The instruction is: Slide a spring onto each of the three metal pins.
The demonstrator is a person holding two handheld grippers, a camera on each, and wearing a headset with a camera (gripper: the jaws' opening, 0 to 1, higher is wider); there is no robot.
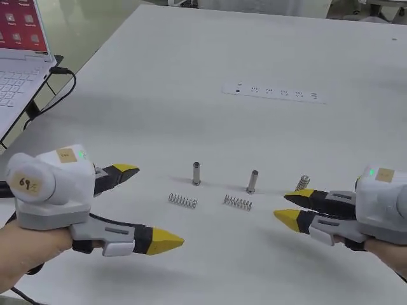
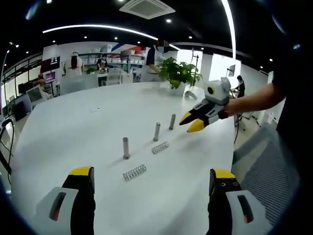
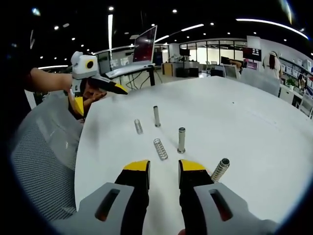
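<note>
Head view pins (image 1: 196, 173), laptop (image 1: 19, 51), left gripper view plant (image 2: 178, 72)

Your bench (image 1: 191, 63) is evenly bright under ceiling strip lights (image 2: 98, 27) (soft shadows only). Both gripper views bend hard at edges; far background goes soft.

Left claw (image 1: 151, 204) held level with jaws spread wide; right claw (image 1: 287, 206) level, jaws only narrowly parted.
</note>
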